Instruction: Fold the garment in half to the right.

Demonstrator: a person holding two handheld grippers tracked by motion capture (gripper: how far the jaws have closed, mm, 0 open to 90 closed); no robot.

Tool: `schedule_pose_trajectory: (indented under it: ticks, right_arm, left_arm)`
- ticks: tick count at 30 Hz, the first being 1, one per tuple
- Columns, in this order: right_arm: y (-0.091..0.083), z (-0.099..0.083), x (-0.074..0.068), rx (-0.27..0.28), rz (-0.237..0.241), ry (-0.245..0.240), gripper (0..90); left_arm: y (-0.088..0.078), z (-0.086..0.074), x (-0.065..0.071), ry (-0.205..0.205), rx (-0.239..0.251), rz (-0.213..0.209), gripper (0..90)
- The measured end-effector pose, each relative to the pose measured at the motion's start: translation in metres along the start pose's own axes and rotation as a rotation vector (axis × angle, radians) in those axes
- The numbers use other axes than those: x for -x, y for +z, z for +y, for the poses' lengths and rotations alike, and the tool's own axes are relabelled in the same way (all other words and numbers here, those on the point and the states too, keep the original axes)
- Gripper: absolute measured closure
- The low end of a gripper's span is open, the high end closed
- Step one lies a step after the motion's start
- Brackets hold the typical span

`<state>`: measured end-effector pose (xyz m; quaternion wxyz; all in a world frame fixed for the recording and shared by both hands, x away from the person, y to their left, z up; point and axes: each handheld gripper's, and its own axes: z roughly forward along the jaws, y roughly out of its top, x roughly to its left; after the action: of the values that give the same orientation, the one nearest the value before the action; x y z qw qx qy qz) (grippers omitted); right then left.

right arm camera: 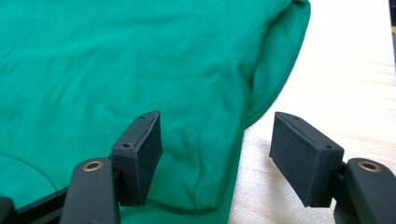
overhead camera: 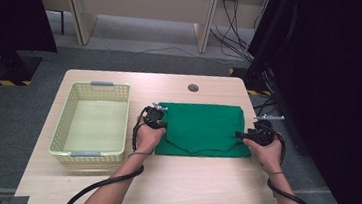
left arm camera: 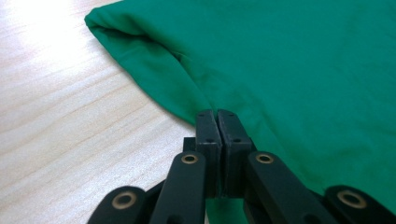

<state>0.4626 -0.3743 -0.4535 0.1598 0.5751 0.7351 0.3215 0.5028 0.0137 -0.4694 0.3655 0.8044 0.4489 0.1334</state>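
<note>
Flanking the basket [overhead camera: 90, 120], left gripper [overhead camera: 154, 115] pinches green cloth [overhead camera: 202, 126]; right gripper [overhead camera: 252, 134] gapes.

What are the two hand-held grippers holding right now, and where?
Left hand-held gripper pinches the green cloth at its side edge; right hand-held gripper holds nothing.

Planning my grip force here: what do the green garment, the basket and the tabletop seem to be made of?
Green garment: soft matte knit, probably cotton jersey; it creases and folds limply.
Basket: pale yellow plastic, probably; perforated lattice walls, moulded rim.
Tabletop: light wood-grain laminate, it seems; smooth with slight sheen.
</note>
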Motion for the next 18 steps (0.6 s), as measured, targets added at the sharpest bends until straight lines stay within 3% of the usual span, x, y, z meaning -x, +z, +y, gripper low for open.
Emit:
schedule_pose_trajectory:
  ticks: [18]
  right_arm:
    - [0.012, 0.001, -0.011, -0.041, -0.022, -0.060, 34.0]
  left_arm:
    - [-0.024, 0.015, 0.012, 0.035, 0.086, -0.030, 87.9]
